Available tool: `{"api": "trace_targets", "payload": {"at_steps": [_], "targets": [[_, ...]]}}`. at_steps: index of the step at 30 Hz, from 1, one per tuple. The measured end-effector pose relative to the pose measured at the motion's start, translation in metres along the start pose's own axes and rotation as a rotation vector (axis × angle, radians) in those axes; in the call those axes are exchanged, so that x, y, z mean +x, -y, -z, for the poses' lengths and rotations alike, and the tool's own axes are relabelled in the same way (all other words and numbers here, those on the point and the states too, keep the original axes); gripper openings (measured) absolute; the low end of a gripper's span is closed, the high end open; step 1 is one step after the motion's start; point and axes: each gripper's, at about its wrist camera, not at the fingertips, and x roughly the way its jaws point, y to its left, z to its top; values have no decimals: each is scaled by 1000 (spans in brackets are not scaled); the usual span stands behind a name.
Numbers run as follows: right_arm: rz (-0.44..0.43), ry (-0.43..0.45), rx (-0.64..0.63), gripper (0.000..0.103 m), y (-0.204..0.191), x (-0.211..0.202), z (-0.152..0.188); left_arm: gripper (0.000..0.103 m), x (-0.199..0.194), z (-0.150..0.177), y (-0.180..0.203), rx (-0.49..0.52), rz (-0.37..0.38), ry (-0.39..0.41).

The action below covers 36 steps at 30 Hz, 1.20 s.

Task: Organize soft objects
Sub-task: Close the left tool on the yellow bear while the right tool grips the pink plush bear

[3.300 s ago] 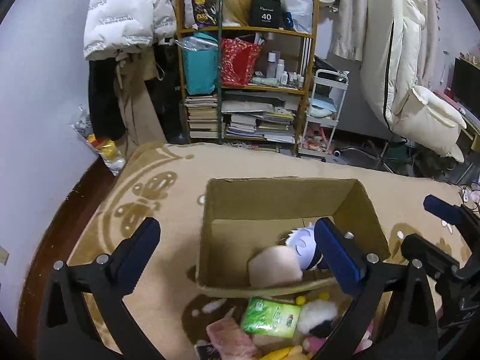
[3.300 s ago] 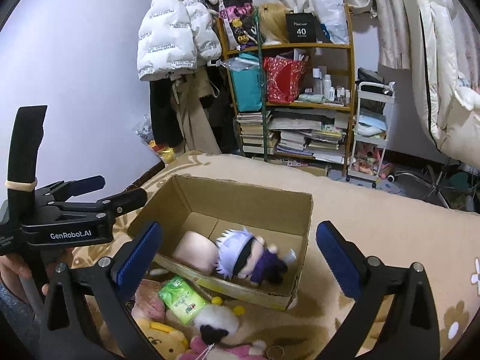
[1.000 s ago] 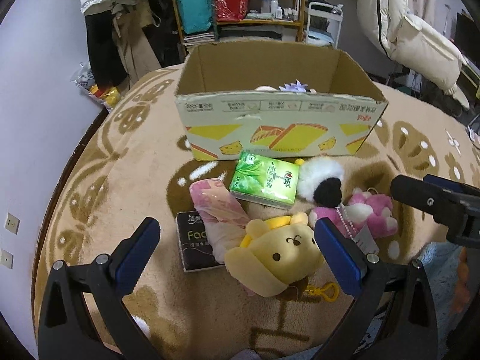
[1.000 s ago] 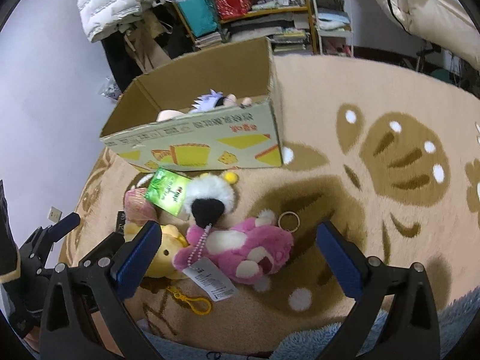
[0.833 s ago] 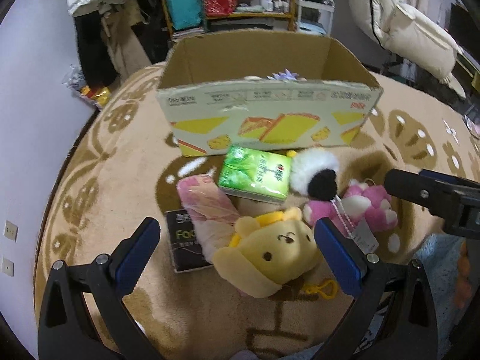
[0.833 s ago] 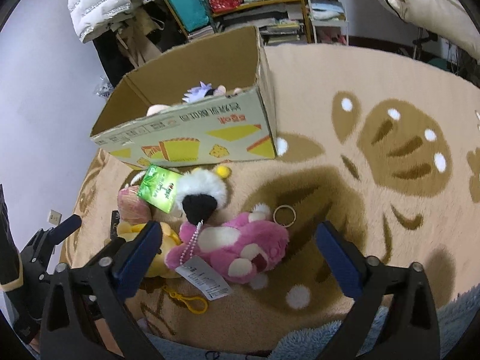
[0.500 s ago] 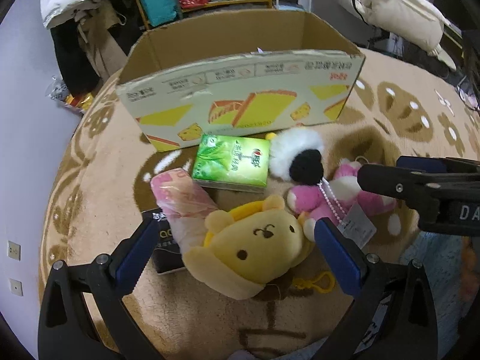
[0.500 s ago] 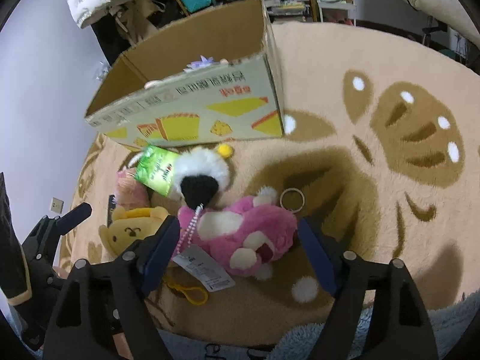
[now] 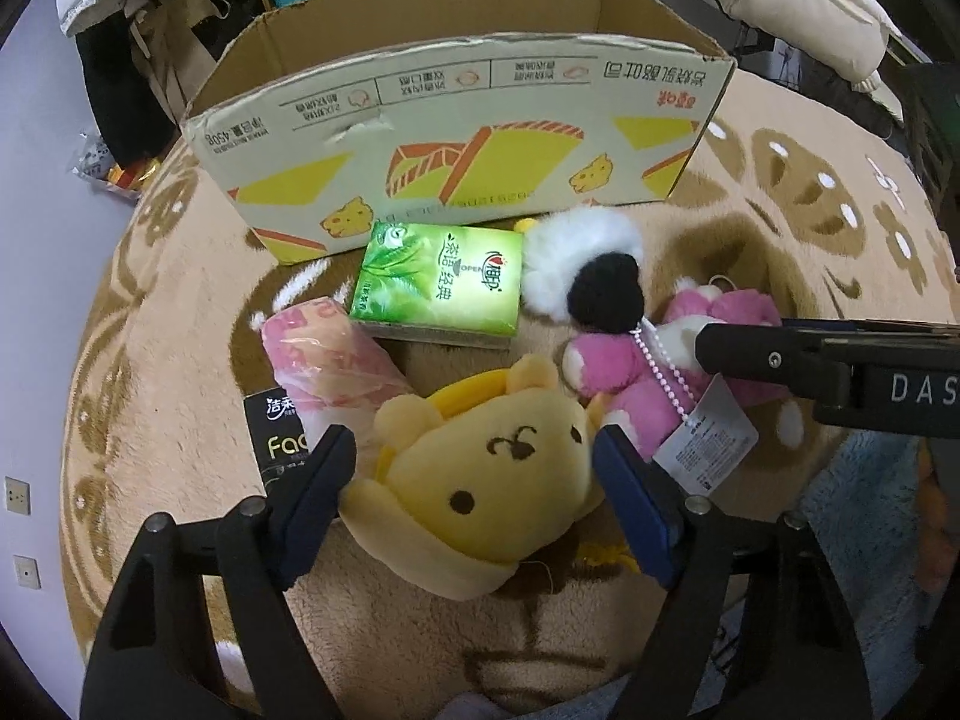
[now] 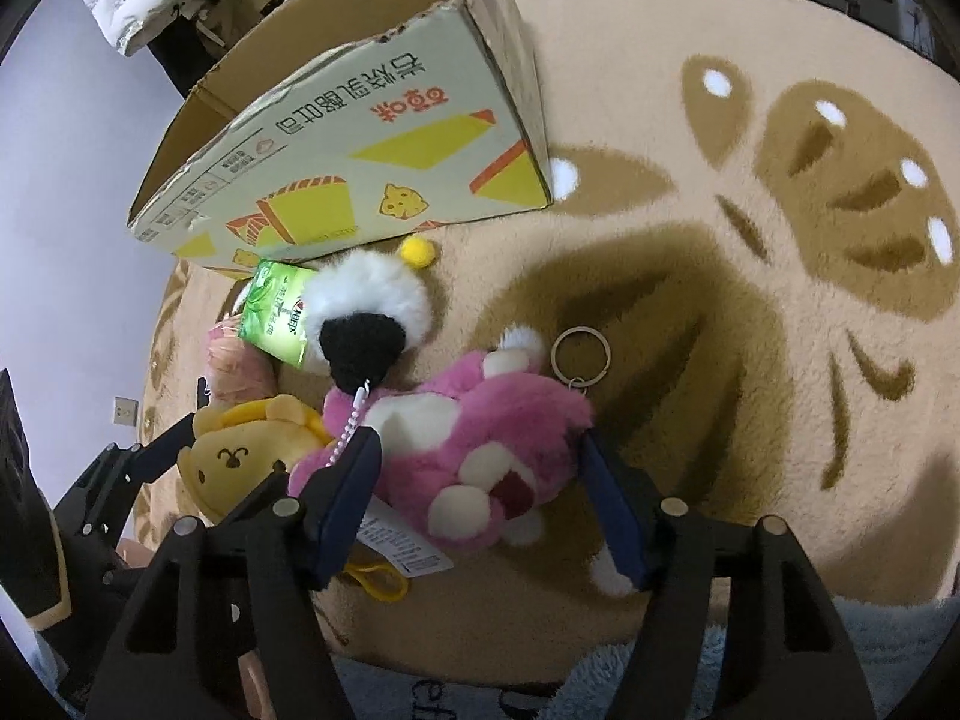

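My left gripper (image 9: 474, 474) sits low in the left wrist view, its jaws astride the yellow bear plush (image 9: 480, 480). The jaws have just been closing, and both blue pads now rest against the sides of the bear's head, though I cannot tell whether they squeeze it yet. The bear lies face up on the tan rug (image 9: 780, 192), at the lower centre of the frame.

My right gripper (image 10: 480, 492) is at the lower centre of the right wrist view, with the pink plush (image 10: 474, 456) between its jaws. These jaws have just been closing too; the left pad lies against the plush beside its bead chain, and the right pad is at its far edge. The plush's paper tag (image 10: 402, 546) sticks out under the left finger, and a metal key ring (image 10: 581, 349) lies on the rug just above it.

Above both toys, toward mid-frame, lie a white and black pom-pom plush (image 9: 591, 276), a green tissue pack (image 9: 441, 282), a pink wrapped pack (image 9: 327, 360) and a black tissue pack (image 9: 279, 438). The open cardboard box (image 9: 462, 144) stands behind them across the upper half of the left view, and in the upper left of the right view.
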Motion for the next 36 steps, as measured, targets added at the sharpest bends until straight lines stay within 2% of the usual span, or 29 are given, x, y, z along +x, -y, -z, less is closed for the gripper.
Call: {"api": "trace_targets", "payload": {"at_steps": [9, 13, 20, 24, 30, 34, 36], "targets": [[-18, -25, 10, 71, 5, 11, -4, 69, 8, 4, 4, 7, 14, -34], [-37, -16, 18, 65, 10, 9, -6, 67, 7, 5, 4, 4, 15, -34], [-54, 19, -11, 58, 7, 1, -9, 70, 7, 8, -2, -32, 21, -49], [-48, 21, -3, 58, 6, 1, -8, 70, 7, 9, -1, -21, 11, -48], [17, 16, -21, 58, 1, 9, -7, 72, 11, 9, -3, -28, 8, -60], [-7, -7, 16, 60, 5, 17, -8, 72, 13, 9, -1, -19, -3, -63], [-20, -15, 42, 64, 10, 18, -8, 71, 13, 10, 0, -21, -6, -62]]}}
